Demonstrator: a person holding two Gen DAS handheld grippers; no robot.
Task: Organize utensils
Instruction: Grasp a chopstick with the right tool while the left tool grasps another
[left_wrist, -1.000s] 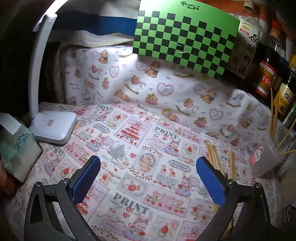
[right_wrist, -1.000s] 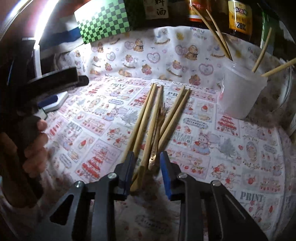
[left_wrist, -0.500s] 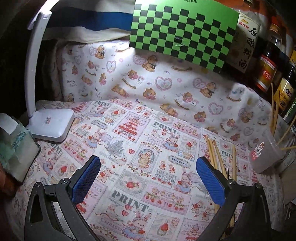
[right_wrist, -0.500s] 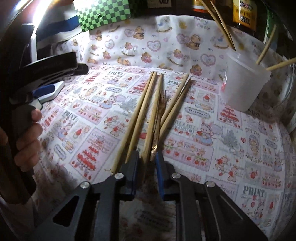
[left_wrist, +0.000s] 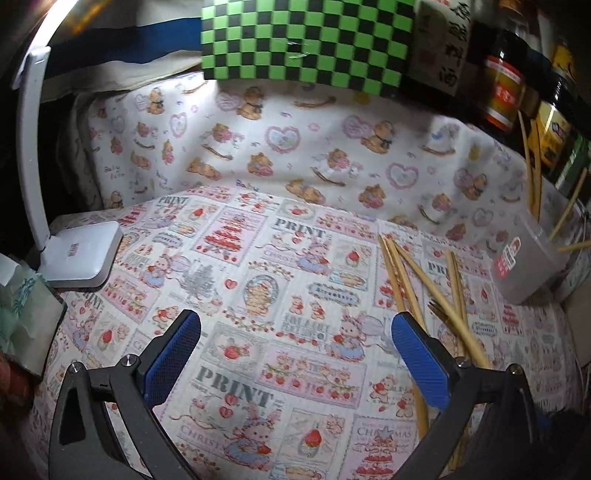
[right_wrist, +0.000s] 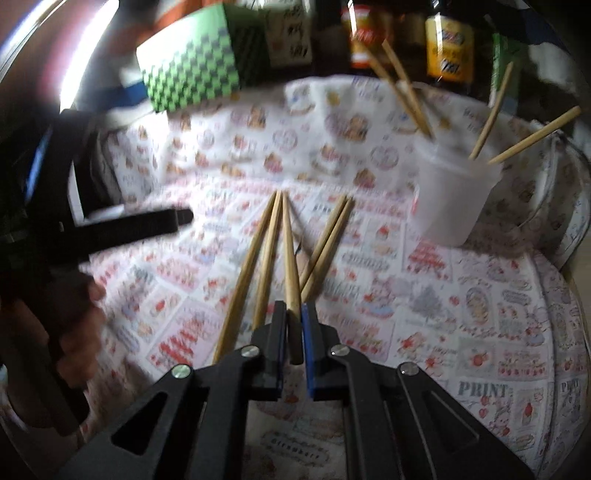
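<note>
A pick-up step is judged to be in hand; the right gripper (right_wrist: 293, 326) has just been closing and is now clamped on the near end of one chopstick (right_wrist: 289, 254), its far tip among the loose chopsticks (right_wrist: 258, 258) lying on the printed cloth (right_wrist: 461, 314); the left gripper (left_wrist: 295, 354) is held wide and empty over bare cloth to the left; next, the chopstick must be lifted clear and carried to the white cup (right_wrist: 452, 199) at far right, where four sticks already stand.
</note>
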